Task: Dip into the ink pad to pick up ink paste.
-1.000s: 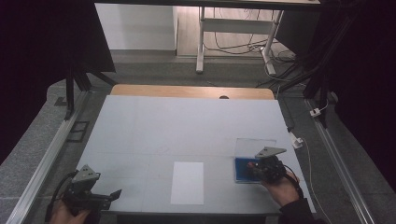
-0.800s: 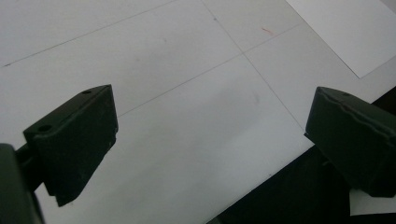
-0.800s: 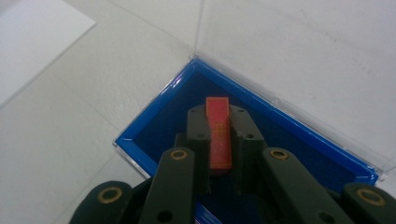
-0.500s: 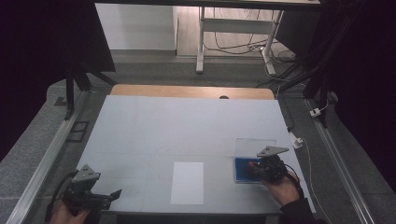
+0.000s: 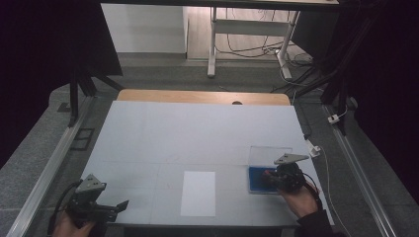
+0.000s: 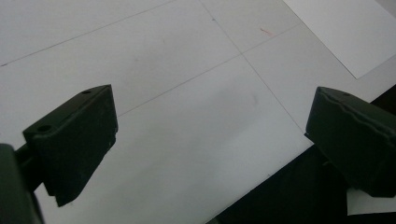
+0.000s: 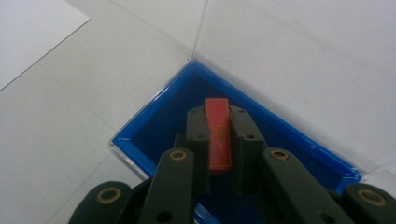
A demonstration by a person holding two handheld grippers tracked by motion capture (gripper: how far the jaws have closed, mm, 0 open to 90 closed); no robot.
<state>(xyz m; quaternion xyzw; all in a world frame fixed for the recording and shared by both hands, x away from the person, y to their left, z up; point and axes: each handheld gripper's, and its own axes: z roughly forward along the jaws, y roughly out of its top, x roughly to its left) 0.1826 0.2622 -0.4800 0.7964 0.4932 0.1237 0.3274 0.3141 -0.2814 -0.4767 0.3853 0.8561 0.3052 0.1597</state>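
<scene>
A shallow blue box [image 5: 256, 177] lies on the white table [image 5: 197, 133] at the front right, its clear lid [image 5: 269, 155] standing up behind it. My right gripper [image 5: 271, 178] hangs over the box, shut on a small flat red piece. In the right gripper view the red piece [image 7: 218, 135] sits edge-on between the two jaws of the right gripper [image 7: 218, 112], above the dark blue inside of the box [image 7: 149, 122]. My left gripper [image 5: 121, 206] is at the table's front left corner. In the left gripper view the left gripper [image 6: 212, 98] stands wide open, nothing between its jaws.
A white sheet [image 5: 198, 193] lies flat at the front middle of the table. A wooden strip [image 5: 202, 96] runs along the far edge. Metal rails flank the table, and a white plug with a cable [image 5: 314, 148] lies off the right edge.
</scene>
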